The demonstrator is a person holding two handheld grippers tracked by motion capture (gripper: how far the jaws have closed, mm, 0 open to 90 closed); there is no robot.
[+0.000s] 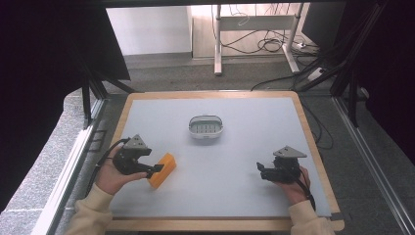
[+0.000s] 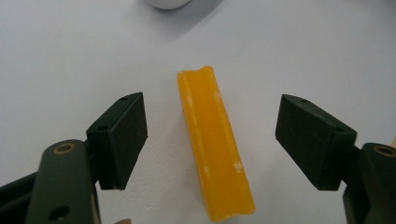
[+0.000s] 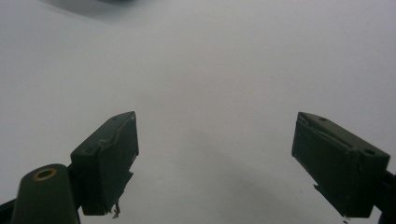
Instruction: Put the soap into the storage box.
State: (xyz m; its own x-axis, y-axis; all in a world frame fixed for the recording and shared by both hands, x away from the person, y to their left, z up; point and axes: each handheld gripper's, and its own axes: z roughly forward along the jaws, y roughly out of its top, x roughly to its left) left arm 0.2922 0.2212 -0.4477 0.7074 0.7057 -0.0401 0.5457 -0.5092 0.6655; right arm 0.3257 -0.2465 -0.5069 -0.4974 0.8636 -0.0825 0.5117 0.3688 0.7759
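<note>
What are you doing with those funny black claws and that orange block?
A person holds a claw-like gripper in each hand at a table. The left gripper is open around the orange block, its jaws on either side but not touching it. The block lies flat on the table. The right gripper is open too, with nothing between its jaws. A small white dish sits farther back in the middle.

Cream sleeves (image 1: 93, 210) cover both forearms. Each black gripper, left gripper (image 1: 157, 168) and right gripper (image 1: 259, 167), carries a grey three-cornered plate on top, a black trailing cable, brass-ringed screw holes and blocky dark jaws with frayed pads on the right one.
</note>
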